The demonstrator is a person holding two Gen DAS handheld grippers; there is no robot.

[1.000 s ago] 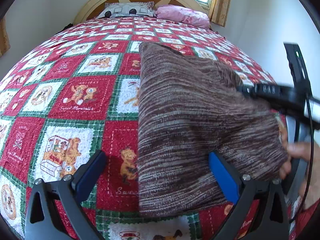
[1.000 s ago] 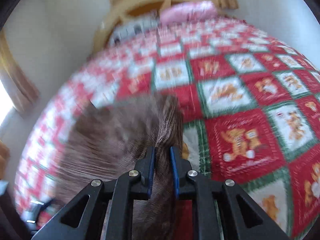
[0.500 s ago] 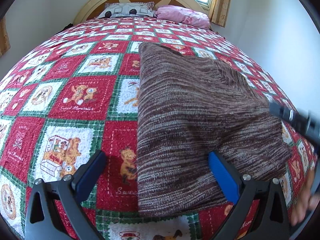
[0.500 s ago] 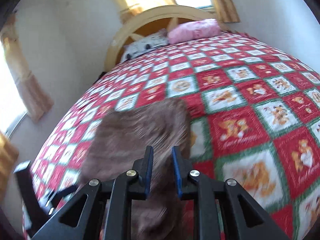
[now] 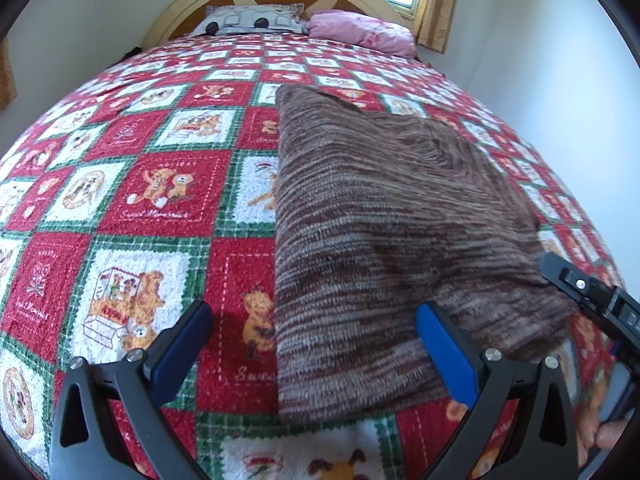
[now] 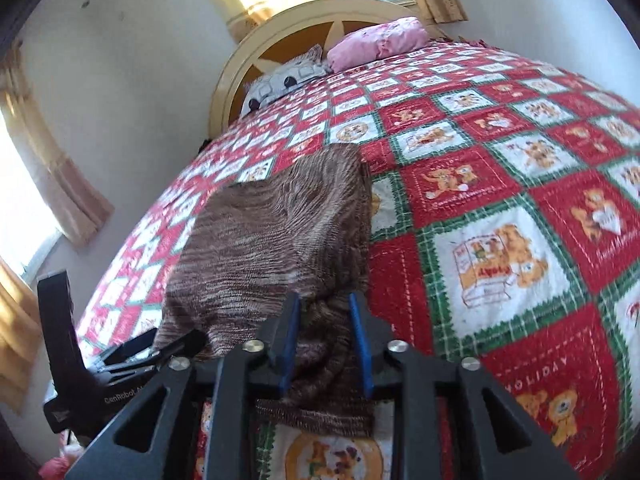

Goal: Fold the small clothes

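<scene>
Right gripper [image 6: 326, 334] jaws just opened, releasing folded brown garment [image 6: 280, 232].

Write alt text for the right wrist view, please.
The right gripper, jaws just opened, frames the near edge of a folded brown knit garment lying on a red, white and green teddy-bear quilt. The left gripper sits lower left.

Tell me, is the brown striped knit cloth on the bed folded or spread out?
Folded. The brown striped knit cloth lies doubled on the red patchwork quilt, one layer's slanted edge crossing the one beneath it.
</scene>
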